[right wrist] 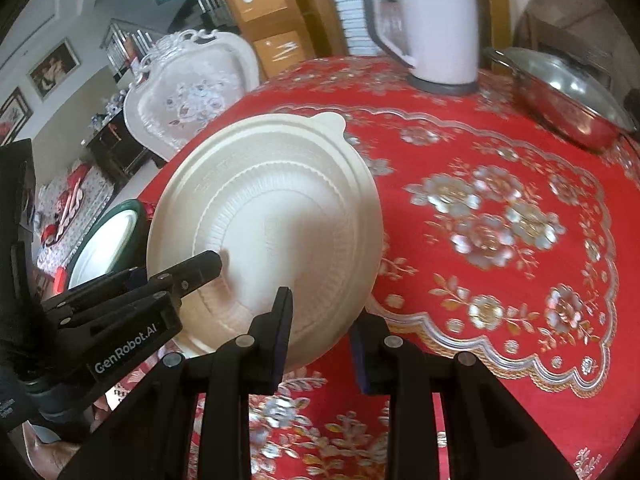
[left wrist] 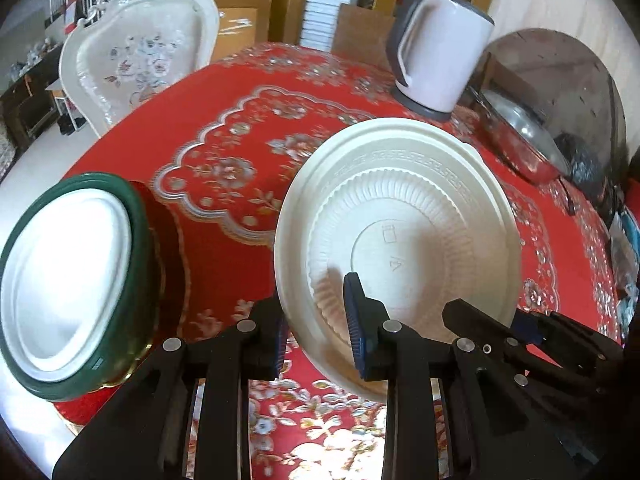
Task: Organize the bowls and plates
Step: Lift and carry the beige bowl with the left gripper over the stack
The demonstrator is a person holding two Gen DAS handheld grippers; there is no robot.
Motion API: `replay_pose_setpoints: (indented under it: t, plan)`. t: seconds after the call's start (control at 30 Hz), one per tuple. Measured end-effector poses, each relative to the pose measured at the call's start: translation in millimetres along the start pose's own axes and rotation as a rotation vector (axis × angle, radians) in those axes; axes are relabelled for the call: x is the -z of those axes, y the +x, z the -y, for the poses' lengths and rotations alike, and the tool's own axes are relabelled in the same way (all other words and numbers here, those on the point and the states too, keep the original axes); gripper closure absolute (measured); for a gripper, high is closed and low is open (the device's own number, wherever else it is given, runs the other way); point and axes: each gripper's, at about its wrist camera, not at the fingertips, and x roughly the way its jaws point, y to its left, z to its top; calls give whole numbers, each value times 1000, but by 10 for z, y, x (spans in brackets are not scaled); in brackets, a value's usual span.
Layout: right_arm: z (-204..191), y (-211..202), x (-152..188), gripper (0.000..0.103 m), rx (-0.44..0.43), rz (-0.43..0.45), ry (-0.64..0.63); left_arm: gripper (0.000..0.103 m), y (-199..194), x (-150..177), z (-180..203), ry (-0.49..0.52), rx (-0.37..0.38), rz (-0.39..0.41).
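A cream plastic plate (left wrist: pixel 400 220) with a ribbed centre is tilted above the red tablecloth; it also shows in the right wrist view (right wrist: pixel 272 216). My left gripper (left wrist: pixel 320 328) straddles its near-left rim, jaws closed on it. My right gripper (right wrist: pixel 320 332) straddles its near-right rim, jaws closed on it; it shows in the left wrist view (left wrist: pixel 492 320). A green-rimmed white bowl (left wrist: pixel 68 280) stands at the table's left edge, also seen in the right wrist view (right wrist: pixel 108 240).
A white electric kettle (left wrist: pixel 436 48) stands at the back of the round table (left wrist: pixel 248 128). A steel pan with a glass lid (left wrist: pixel 524 136) lies at the back right. A cream floral chair (left wrist: pixel 136 52) stands behind the table on the left.
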Motion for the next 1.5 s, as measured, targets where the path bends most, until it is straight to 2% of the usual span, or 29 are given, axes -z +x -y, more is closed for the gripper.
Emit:
replay_pose_setpoints:
  t: [0.47,1.5]
  plan:
    - [-296,17,-67,75,13,6,-60,78,-196,-6,-246,-29,-19,43]
    - [-1643,215,-416,75,-85,30,-306,78,-872,40,-1447,-245,-145,167]
